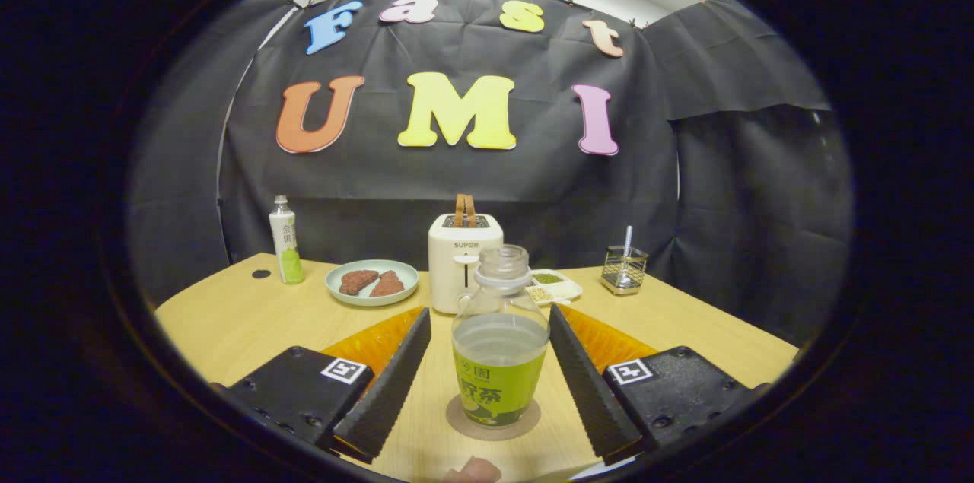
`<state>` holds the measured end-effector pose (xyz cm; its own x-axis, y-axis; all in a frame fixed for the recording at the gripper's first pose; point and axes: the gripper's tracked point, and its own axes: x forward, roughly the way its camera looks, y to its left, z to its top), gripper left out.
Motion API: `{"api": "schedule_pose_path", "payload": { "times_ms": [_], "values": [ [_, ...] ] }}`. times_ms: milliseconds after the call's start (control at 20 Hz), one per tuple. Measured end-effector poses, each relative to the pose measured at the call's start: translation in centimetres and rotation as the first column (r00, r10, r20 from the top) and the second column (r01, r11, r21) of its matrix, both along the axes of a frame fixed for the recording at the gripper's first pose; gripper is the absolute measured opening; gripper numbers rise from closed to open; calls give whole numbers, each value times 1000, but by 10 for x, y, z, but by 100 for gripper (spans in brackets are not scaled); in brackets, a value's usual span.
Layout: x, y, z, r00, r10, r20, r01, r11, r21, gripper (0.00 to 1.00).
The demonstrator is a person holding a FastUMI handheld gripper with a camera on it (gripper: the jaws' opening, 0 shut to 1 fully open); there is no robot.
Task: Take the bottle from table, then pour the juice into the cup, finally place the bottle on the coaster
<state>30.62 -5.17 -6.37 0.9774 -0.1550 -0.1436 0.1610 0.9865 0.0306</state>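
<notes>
An uncapped clear bottle (pixel 499 338) with a green label and pale juice stands upright on a round brownish coaster (pixel 459 422) on the wooden table (pixel 243 323). My gripper (pixel 491 327) is open. Its two fingers flank the bottle, each with a gap to the bottle's side, so neither pad touches it. I see no cup in this view.
Beyond the bottle stands a white toaster (pixel 456 266) with bread in its slots. To its left lies a pale plate (pixel 339 293) with two brown pieces, and farther left a white-green bottle (pixel 286 239). A small white dish (pixel 559 284) and a wire holder (pixel 624 268) sit right of the toaster.
</notes>
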Motion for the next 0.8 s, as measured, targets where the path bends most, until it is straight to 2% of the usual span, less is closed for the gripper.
{"api": "schedule_pose_path", "payload": {
  "times_ms": [350,600,800],
  "values": [
    [-68,-5,35,999,44,2,-44,999,1,100],
    [-135,-24,62,999,-12,50,11,1000,2,99],
    [-183,-34,65,997,-52,51,52,999,-1,100]
  ]
}}
